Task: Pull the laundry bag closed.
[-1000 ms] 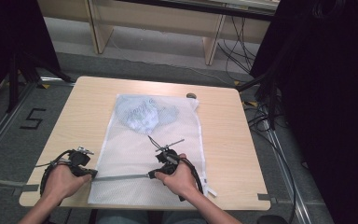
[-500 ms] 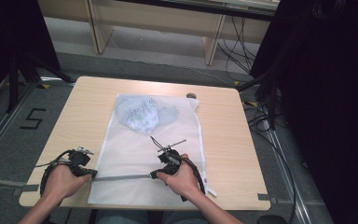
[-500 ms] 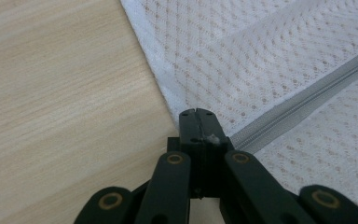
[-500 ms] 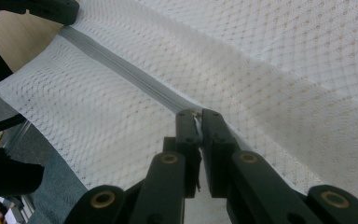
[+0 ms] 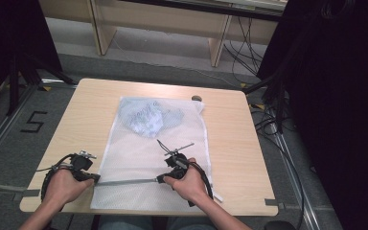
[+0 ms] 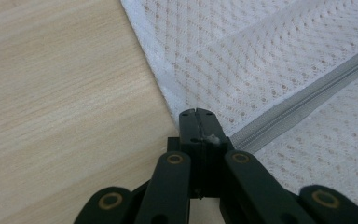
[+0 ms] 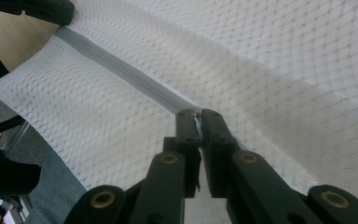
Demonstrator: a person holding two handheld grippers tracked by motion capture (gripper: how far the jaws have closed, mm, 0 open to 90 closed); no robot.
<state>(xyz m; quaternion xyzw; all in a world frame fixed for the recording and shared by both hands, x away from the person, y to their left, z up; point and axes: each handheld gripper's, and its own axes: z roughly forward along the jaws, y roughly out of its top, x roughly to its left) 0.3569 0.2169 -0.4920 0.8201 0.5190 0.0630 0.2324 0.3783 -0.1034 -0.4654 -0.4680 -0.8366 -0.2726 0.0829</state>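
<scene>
A white mesh laundry bag point(image 5: 143, 153) lies flat on the wooden table point(image 5: 230, 139), with a bundle of pale blue clothing point(image 5: 148, 120) inside its far end. A grey zipper point(image 5: 127, 181) runs across the bag's near end between both grippers. My left gripper point(image 5: 96, 178) is shut on the bag's left edge at the zipper's end point(image 6: 196, 114). My right gripper point(image 5: 160, 179) is shut on the small zipper pull point(image 7: 197, 114), and the closed grey zipper point(image 7: 121, 70) stretches away from it toward the left gripper point(image 7: 51, 9).
A small dark round object point(image 5: 196, 98) sits near the table's far edge beside the bag's corner. Bare wood point(image 6: 60, 93) lies left of the bag. Wooden furniture legs point(image 5: 218, 45) stand behind the table, and cables point(image 5: 268, 120) trail on the floor at right.
</scene>
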